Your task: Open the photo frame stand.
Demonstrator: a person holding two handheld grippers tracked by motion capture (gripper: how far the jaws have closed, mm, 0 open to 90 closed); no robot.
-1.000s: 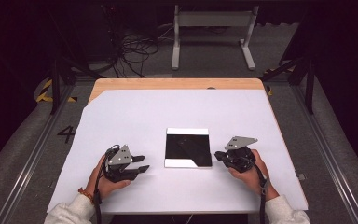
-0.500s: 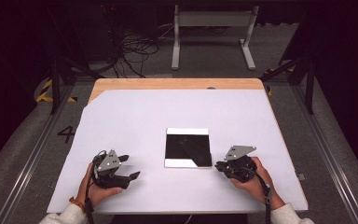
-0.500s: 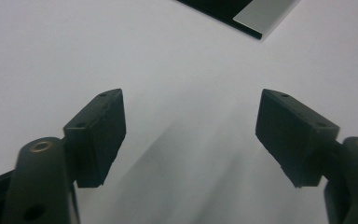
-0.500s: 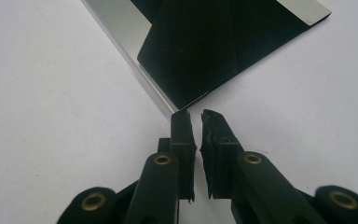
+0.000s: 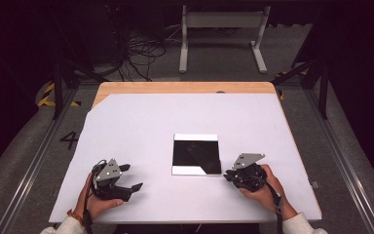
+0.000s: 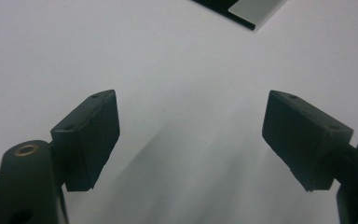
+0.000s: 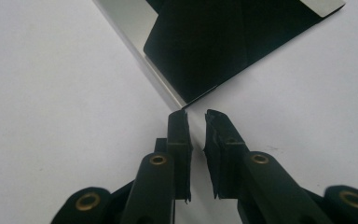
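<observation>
I am keeping the left claw [image 5: 130, 180] wide, its jaws having just been opening on nothing, with bare white table sheet [image 5: 141, 126] all round. The right claw [image 7: 196, 116], a narrow empty gap, is sitting just short of the flat black square panel with pale edge strips [image 7: 223, 42], its near corner directly ahead.

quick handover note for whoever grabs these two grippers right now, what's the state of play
Left gripper: jaws have just been opening, now wide, nothing between them, near the table's front left, apart from the black sheet.
Right gripper: jaws have opened a little, a narrow gap, tips at the sheet's near corner, not clamped on it.
Sheet: flat mid-table on the white cover, one corner folded over, pale strips along two edges.
Done: one corner fold, apparently.
Left: probably regrip and continue folding.
</observation>
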